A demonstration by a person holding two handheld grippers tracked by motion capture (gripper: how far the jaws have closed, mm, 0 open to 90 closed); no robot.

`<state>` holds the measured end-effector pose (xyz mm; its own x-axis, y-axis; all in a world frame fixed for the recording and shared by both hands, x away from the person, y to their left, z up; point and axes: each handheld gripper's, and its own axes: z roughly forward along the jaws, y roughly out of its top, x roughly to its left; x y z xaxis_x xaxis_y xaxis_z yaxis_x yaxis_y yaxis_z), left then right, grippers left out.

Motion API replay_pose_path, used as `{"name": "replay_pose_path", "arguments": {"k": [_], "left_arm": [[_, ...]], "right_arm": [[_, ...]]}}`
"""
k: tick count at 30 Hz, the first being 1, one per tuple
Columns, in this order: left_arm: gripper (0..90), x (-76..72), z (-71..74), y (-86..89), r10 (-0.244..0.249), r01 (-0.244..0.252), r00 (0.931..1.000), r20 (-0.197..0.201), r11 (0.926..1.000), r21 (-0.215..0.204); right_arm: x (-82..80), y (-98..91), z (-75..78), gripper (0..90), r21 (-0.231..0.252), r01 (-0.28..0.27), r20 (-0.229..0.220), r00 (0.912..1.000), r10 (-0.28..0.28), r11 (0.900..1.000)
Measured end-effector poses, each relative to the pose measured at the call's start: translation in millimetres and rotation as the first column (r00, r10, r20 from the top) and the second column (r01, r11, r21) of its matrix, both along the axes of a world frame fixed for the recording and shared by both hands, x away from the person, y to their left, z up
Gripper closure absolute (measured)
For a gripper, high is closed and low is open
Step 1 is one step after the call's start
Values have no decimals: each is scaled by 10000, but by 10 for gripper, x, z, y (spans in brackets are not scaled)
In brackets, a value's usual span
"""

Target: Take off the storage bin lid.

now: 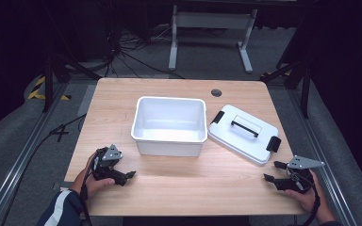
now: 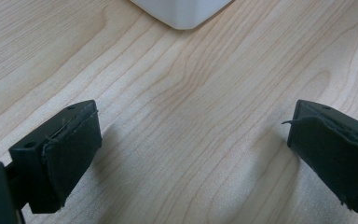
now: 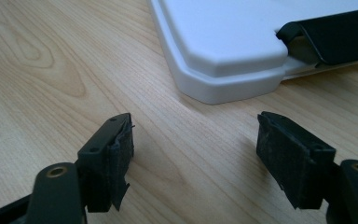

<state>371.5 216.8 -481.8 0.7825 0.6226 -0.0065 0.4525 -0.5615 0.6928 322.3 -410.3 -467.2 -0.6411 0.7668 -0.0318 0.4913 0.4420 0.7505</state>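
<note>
Left gripper (image 1: pixel 131 175) agape, empty, white bin (image 1: pixel 169 123) ahead; right gripper (image 3: pixel 193 149) agape, empty, lid (image 3: pixel 223 42) just ahead.

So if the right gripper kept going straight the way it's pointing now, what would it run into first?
Most likely the white lid: the right gripper, jaws open with nothing between them, points across bare table at the lid's near corner, beside its black latch.

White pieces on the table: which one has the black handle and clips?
The flat lid, right of the open box and nearest the right gripper. The box is plain white, with no black parts.
</note>
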Motion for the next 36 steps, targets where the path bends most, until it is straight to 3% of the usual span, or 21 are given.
{"name": "replay_pose_path", "arguments": {"k": [36], "left_arm": [[5, 21, -4, -6, 18, -18, 10000, -22, 10000, 46]], "right_arm": [[4, -2, 0, 255, -67, 87, -19, 10000, -87, 9999]]}}
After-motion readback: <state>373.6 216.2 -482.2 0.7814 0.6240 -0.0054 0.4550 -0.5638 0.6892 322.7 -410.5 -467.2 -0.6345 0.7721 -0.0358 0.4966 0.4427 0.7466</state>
